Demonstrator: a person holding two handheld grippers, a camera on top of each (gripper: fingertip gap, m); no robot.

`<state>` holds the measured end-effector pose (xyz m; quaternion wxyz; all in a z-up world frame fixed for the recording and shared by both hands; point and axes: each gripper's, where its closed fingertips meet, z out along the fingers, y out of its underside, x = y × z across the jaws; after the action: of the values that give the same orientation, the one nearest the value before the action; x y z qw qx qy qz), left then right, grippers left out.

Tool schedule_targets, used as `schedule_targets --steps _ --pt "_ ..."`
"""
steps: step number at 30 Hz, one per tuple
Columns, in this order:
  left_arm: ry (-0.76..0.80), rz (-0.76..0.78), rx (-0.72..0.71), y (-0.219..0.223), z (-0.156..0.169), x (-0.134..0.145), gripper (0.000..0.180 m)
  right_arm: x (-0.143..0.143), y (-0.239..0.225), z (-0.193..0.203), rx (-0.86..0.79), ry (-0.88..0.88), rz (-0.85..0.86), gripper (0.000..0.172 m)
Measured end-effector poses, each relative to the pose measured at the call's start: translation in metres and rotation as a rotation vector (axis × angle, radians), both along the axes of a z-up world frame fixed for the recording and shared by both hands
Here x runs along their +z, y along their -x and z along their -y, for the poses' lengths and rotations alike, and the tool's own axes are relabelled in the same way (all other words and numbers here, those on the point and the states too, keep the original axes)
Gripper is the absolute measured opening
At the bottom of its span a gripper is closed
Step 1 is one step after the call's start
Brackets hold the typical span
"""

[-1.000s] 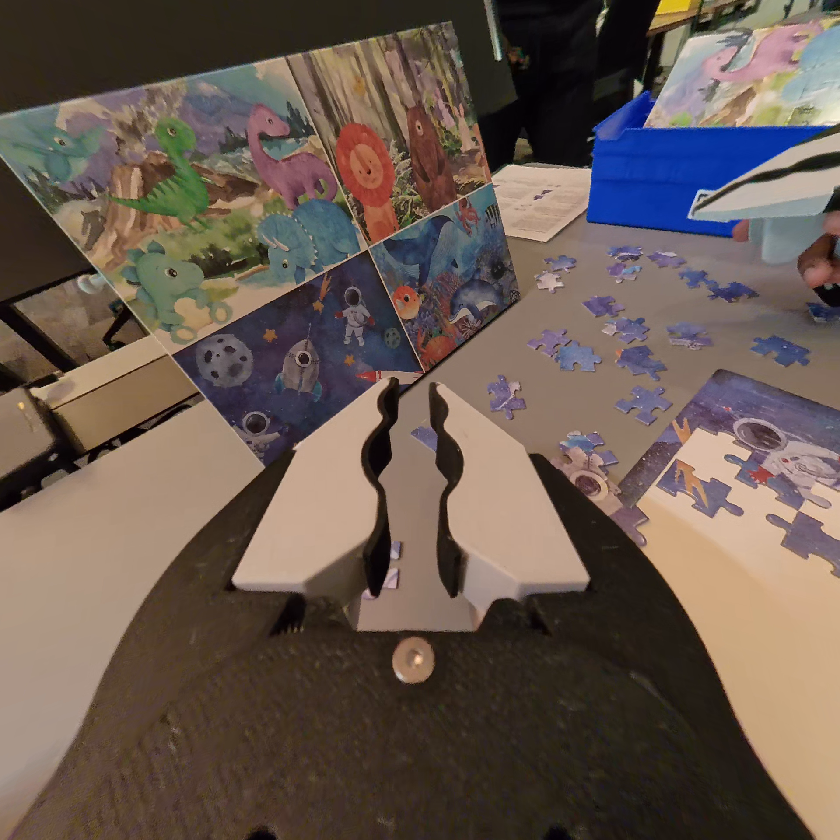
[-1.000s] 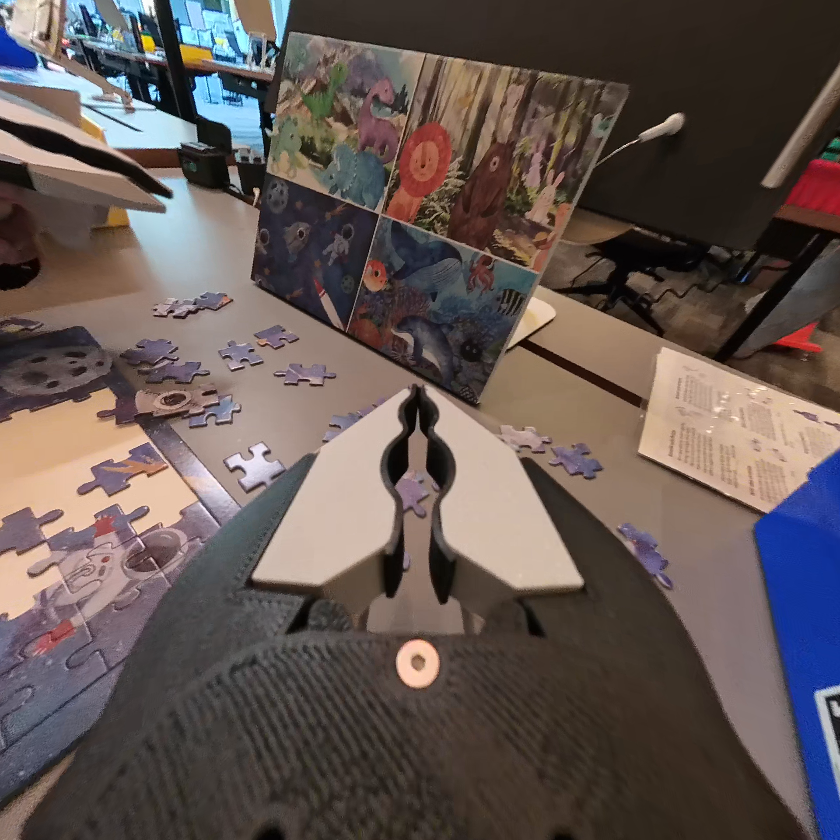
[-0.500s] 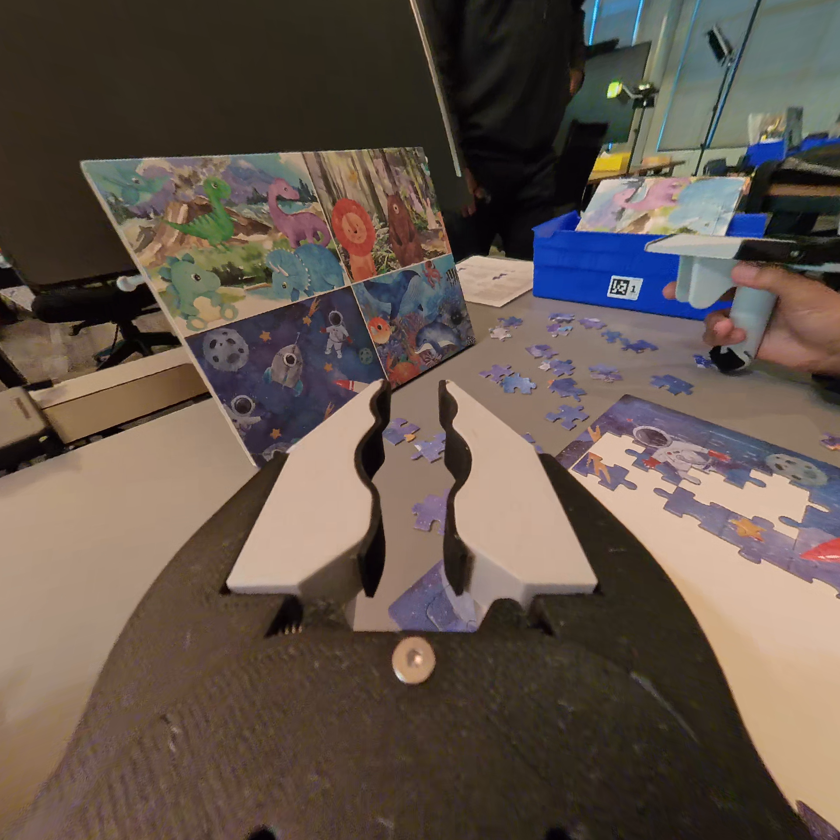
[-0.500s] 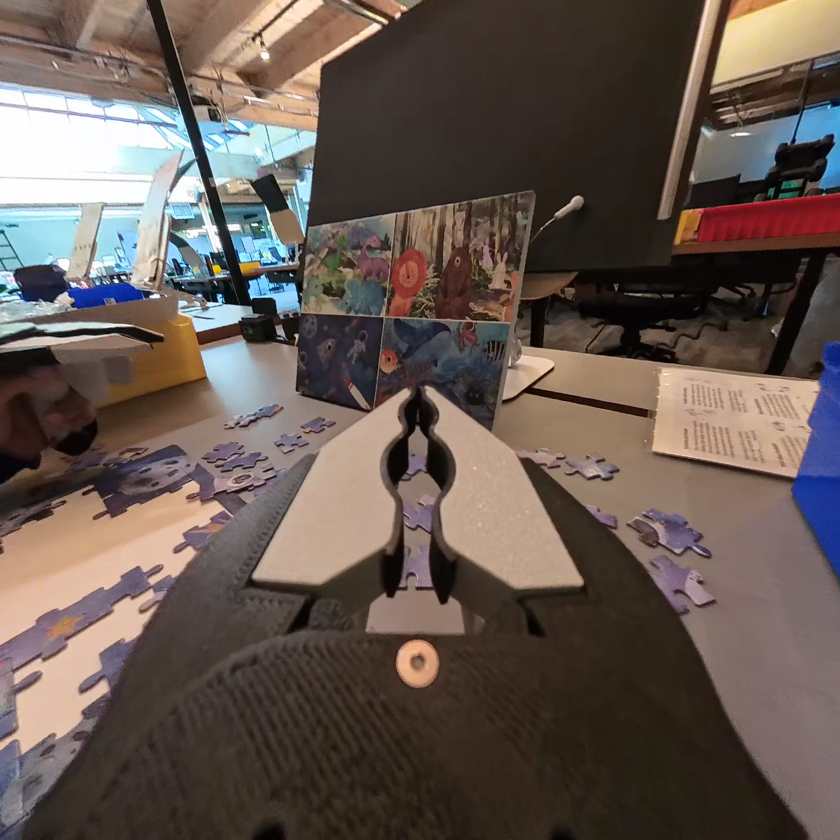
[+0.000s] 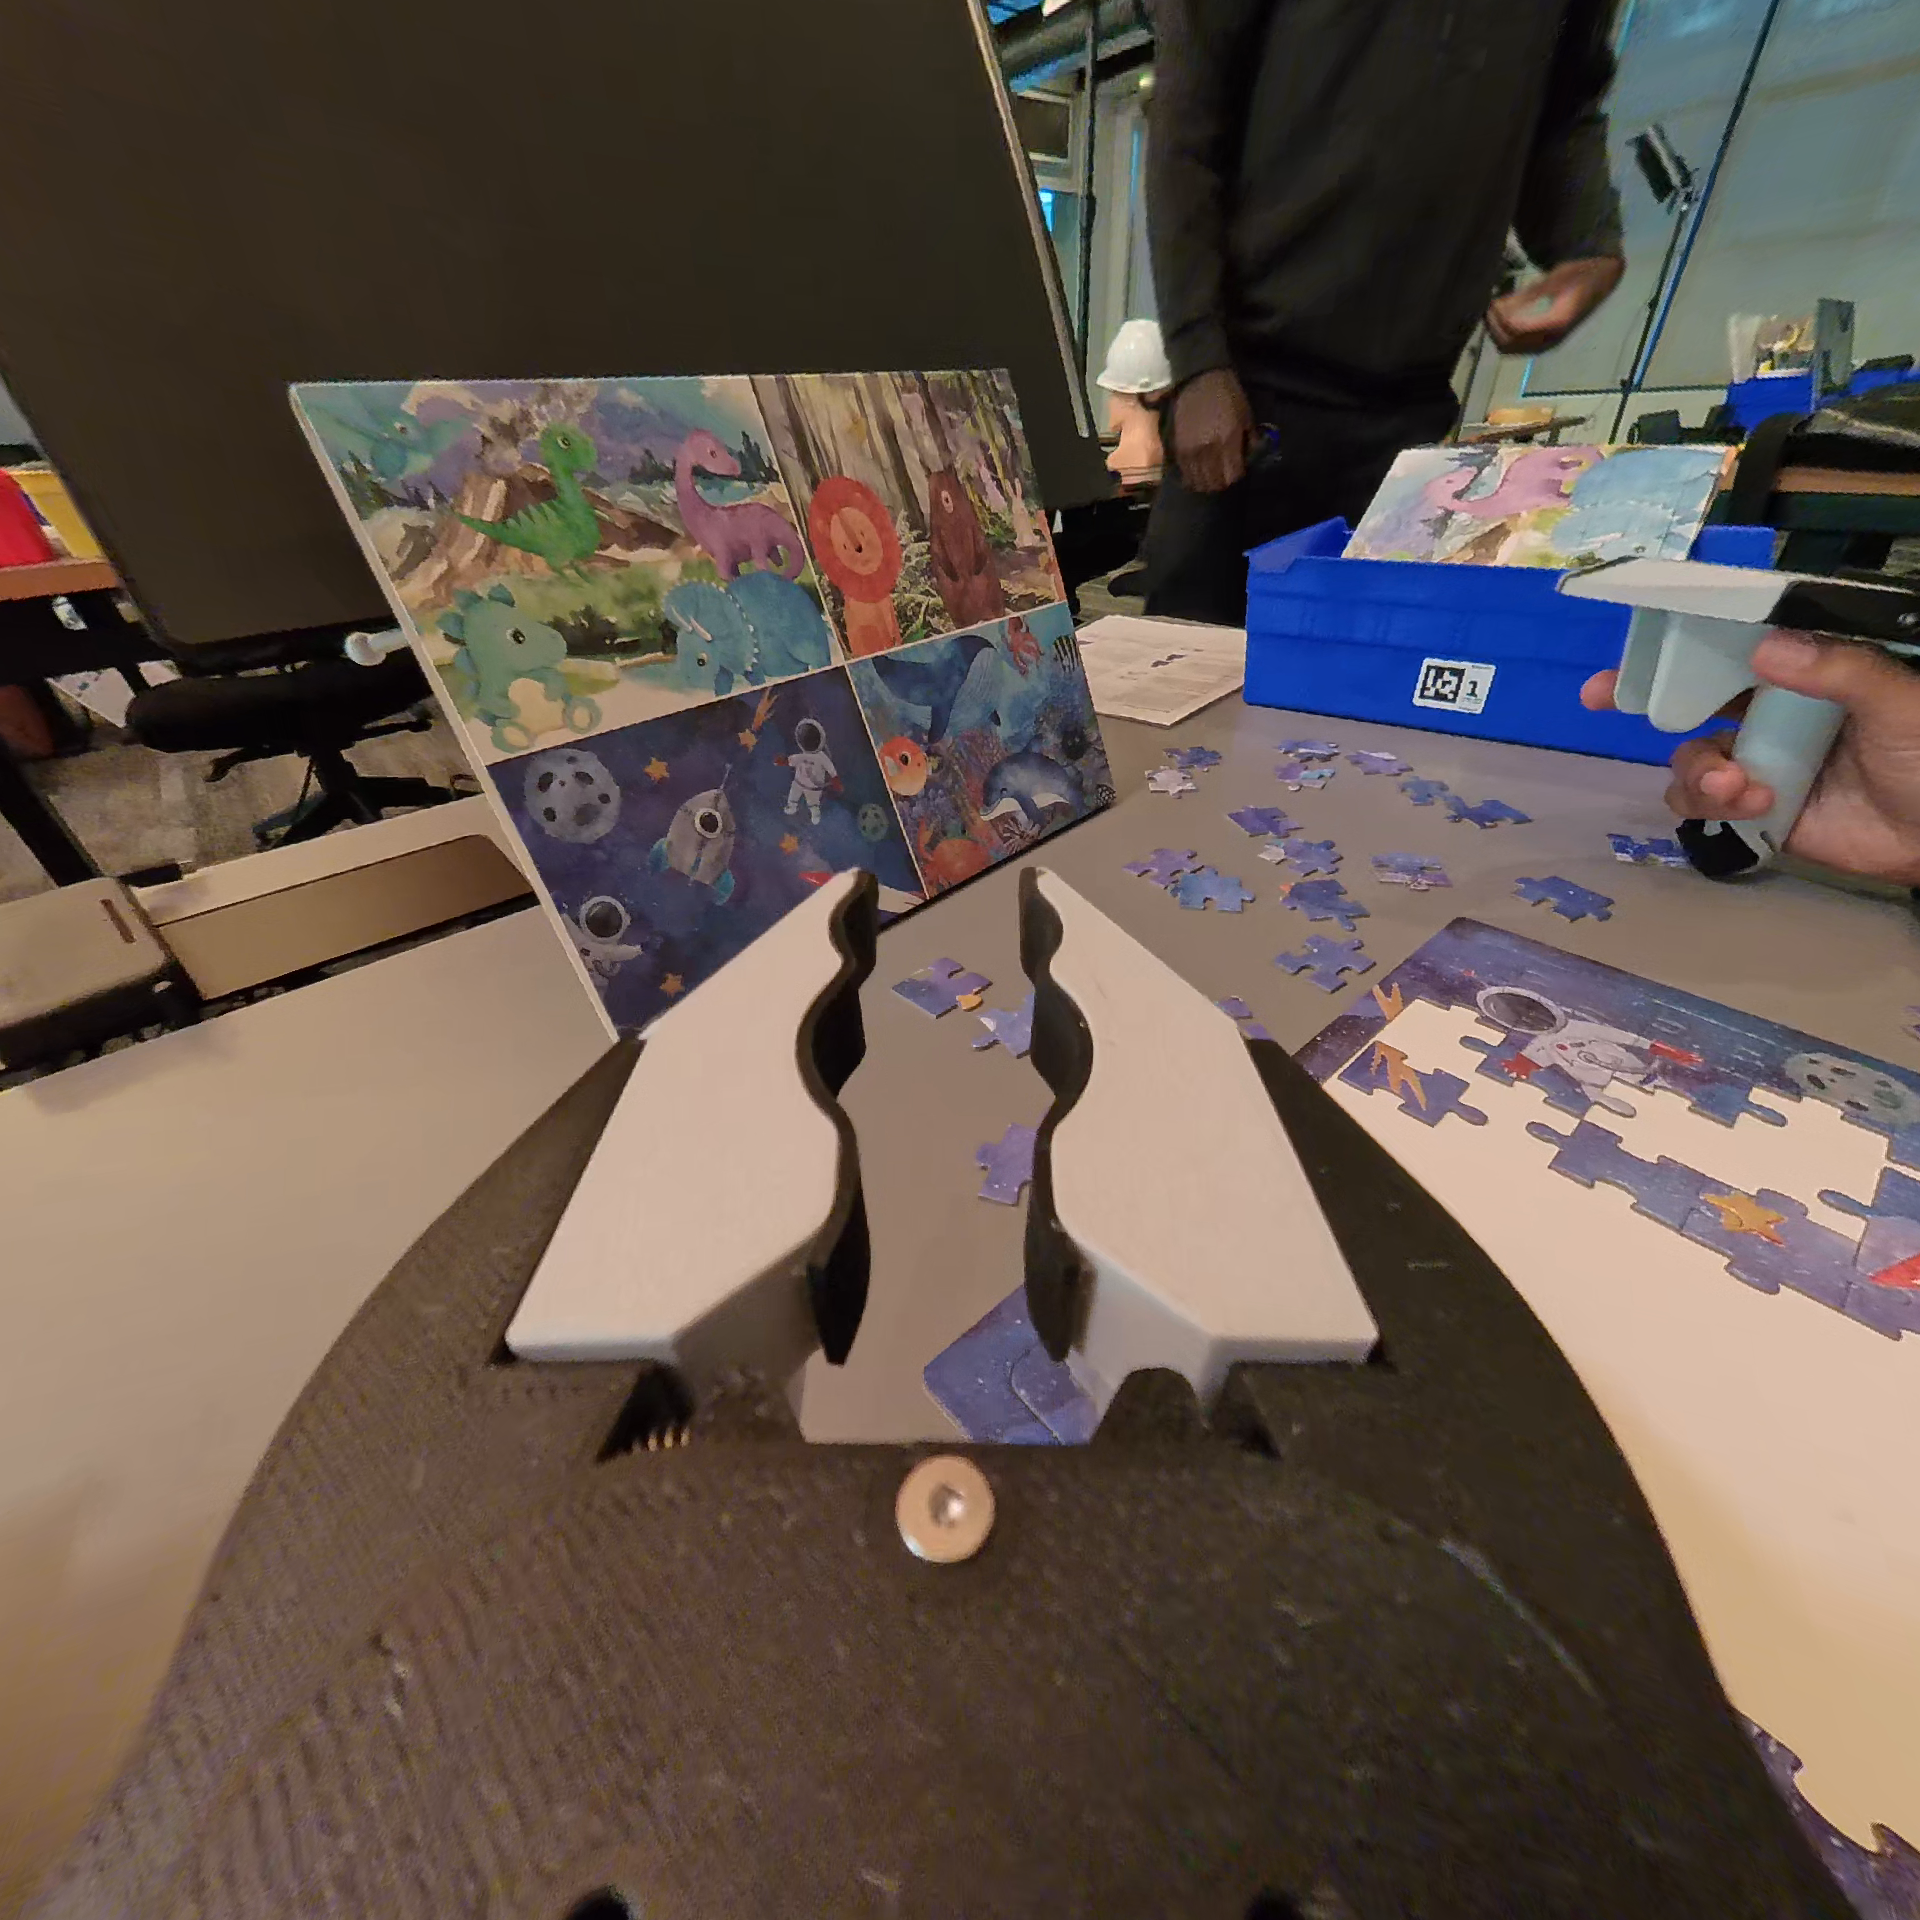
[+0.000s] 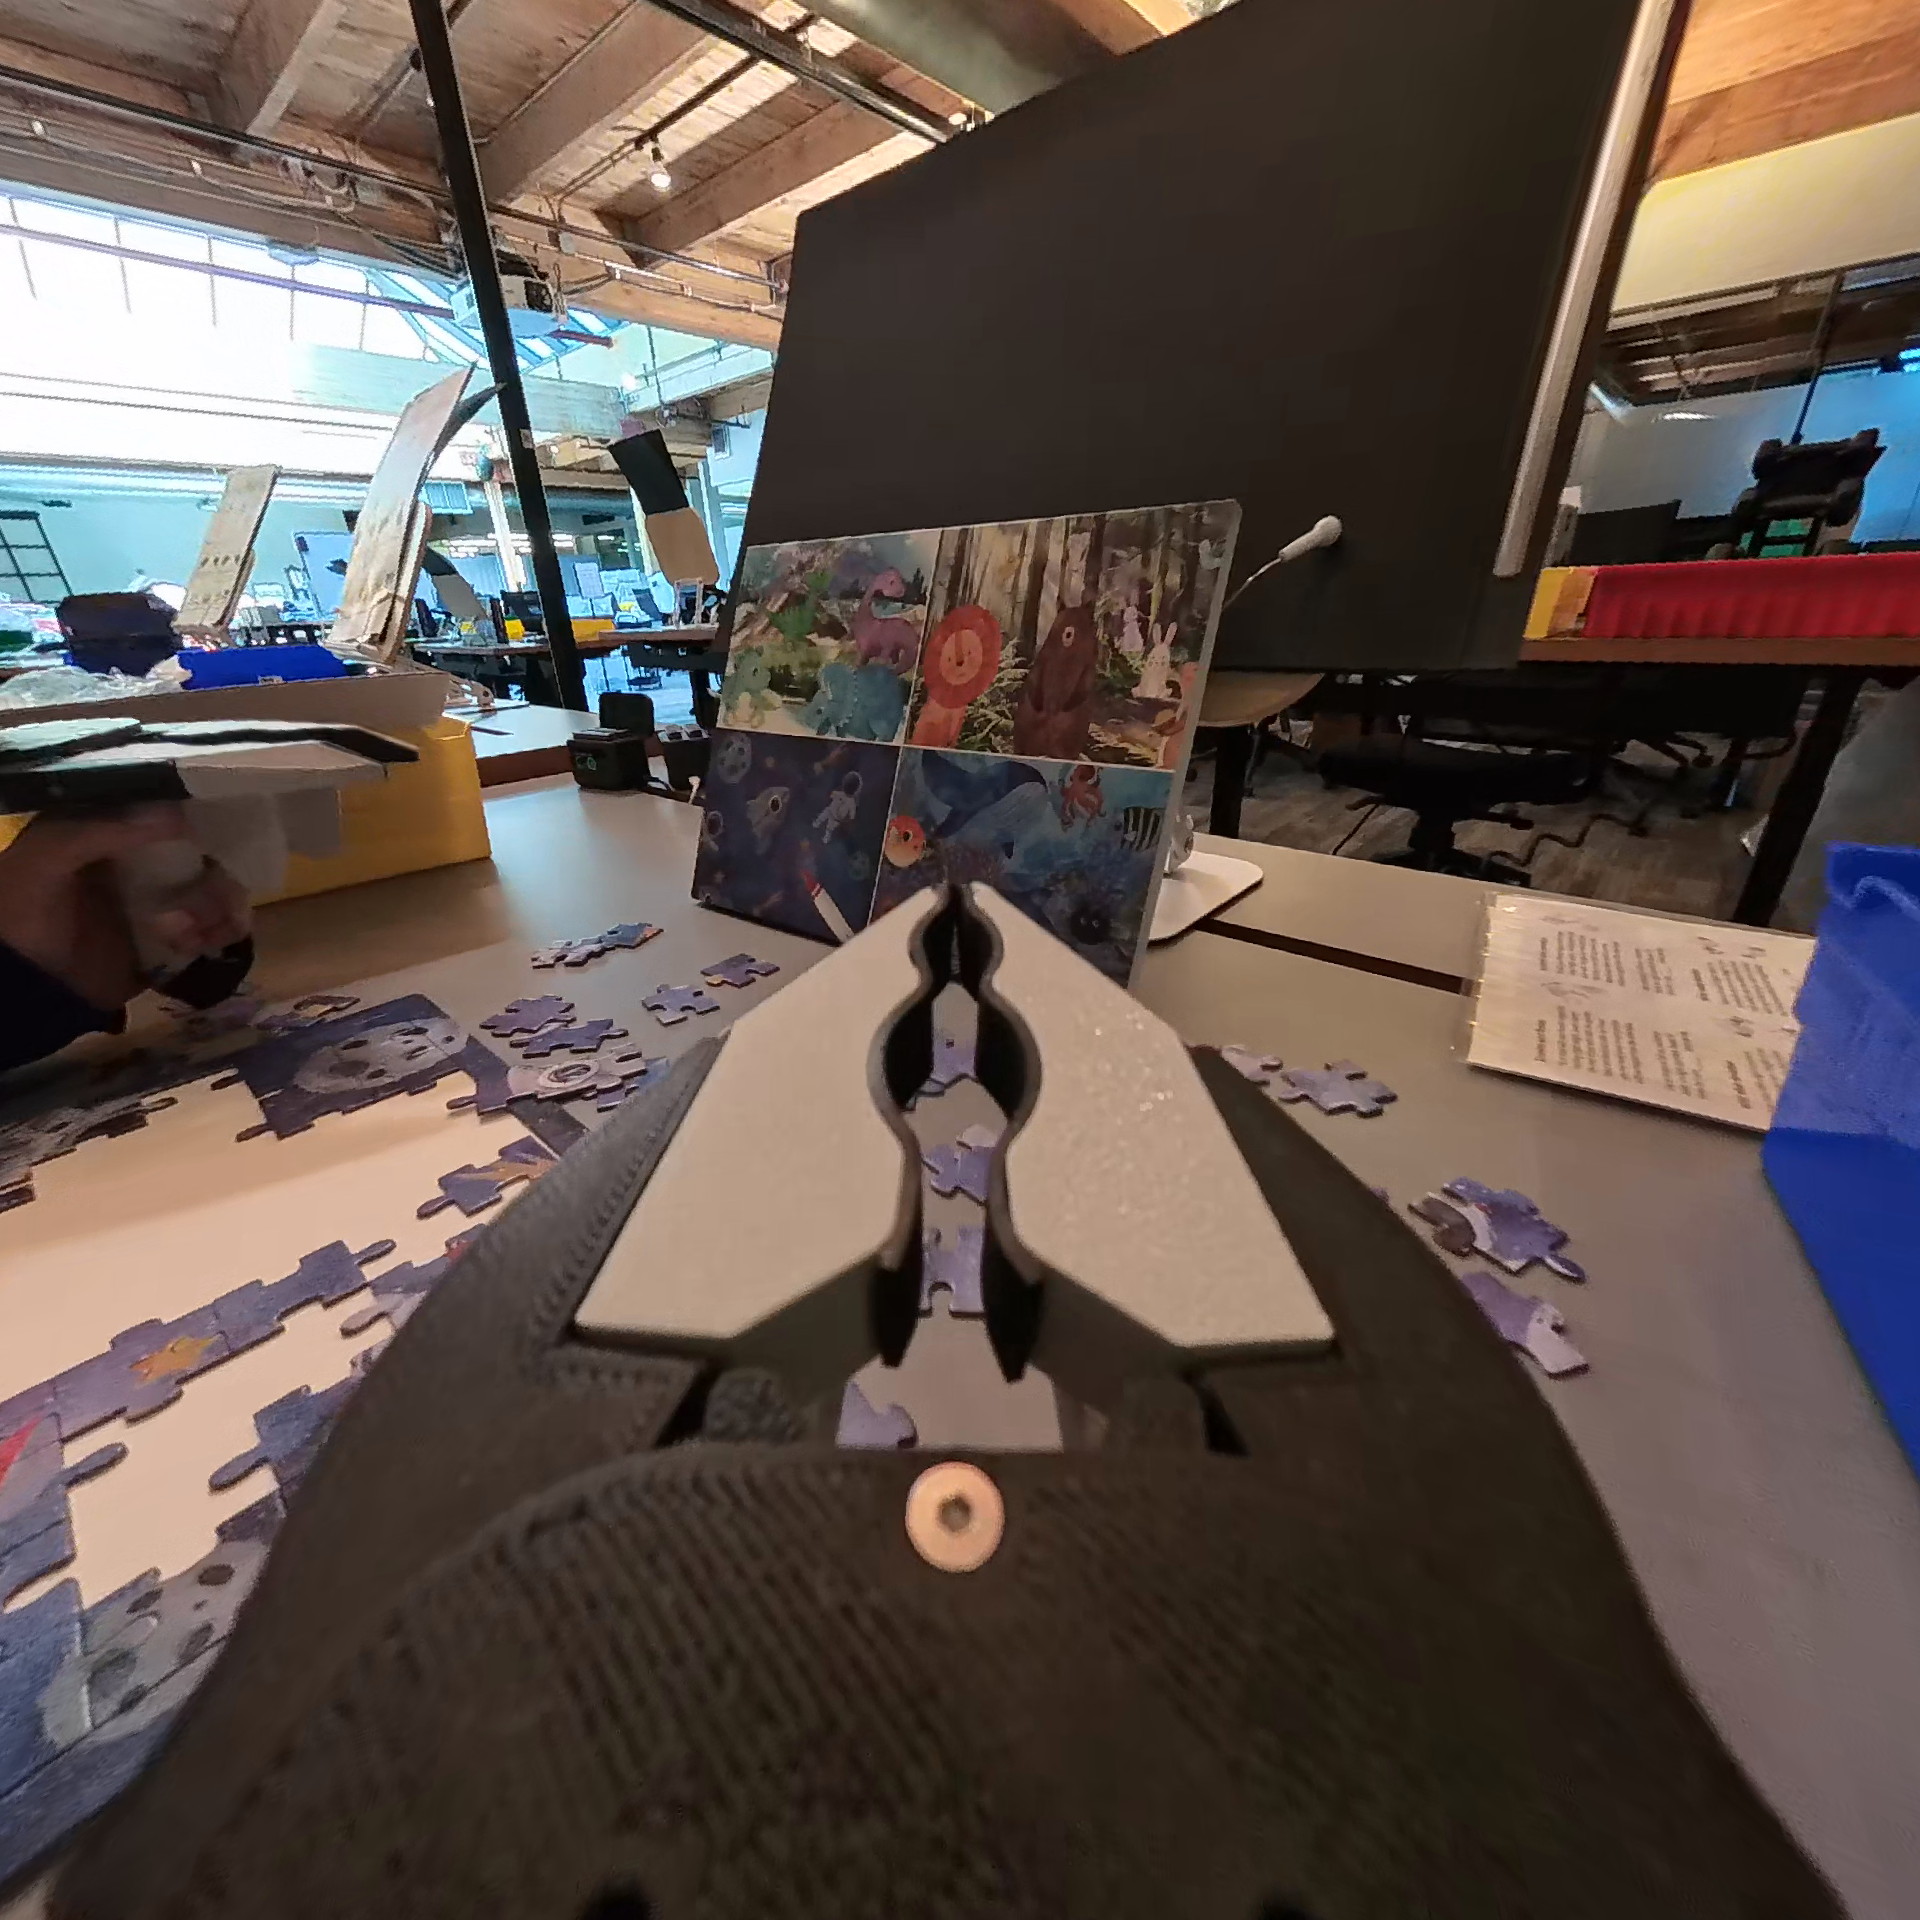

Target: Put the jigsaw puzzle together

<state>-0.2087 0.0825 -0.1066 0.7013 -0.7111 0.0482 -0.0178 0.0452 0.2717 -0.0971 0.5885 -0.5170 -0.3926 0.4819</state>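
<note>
My left gripper (image 5: 948,894) is open and holds nothing; it hangs above the grey table, with loose blue puzzle pieces (image 5: 940,985) seen on the table between its fingers. To its right lies a partly built space puzzle (image 5: 1621,1081). My right gripper (image 6: 958,902) is shut with nothing between the tips, above more loose pieces (image 6: 961,1164). The puzzle board also shows at the left of the right wrist view (image 6: 187,1174). Each view shows the other gripper farther off: the right one in a hand (image 5: 1714,644), the left one (image 6: 208,758).
A picture card (image 5: 727,665) with dinosaur, forest, space and sea scenes stands propped at the back; it shows again (image 6: 956,717). A blue bin (image 5: 1455,644) holds another puzzle. A printed sheet (image 6: 1631,997) lies at the right. A person in dark clothes (image 5: 1351,260) stands behind the table. The gap from one gripper's tips to the other's is roughly 30 centimeters.
My left gripper's fingers have spread wider, still with nothing in them. Both grippers have tilted up and pulled back from the table, so more of the room shows. The right gripper stayed shut.
</note>
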Motion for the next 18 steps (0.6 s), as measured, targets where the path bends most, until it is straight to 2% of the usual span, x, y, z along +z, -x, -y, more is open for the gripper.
schedule_targets --steps 7,18 --pt "-0.027 0.025 0.014 0.006 0.004 0.004 0.025 0.003 -0.009 0.005 -0.003 -0.013 -0.021 0.0" --pt "-0.012 0.023 0.019 0.007 0.003 -0.001 0.025 -0.008 0.003 0.022 0.013 -0.123 0.085 0.0"
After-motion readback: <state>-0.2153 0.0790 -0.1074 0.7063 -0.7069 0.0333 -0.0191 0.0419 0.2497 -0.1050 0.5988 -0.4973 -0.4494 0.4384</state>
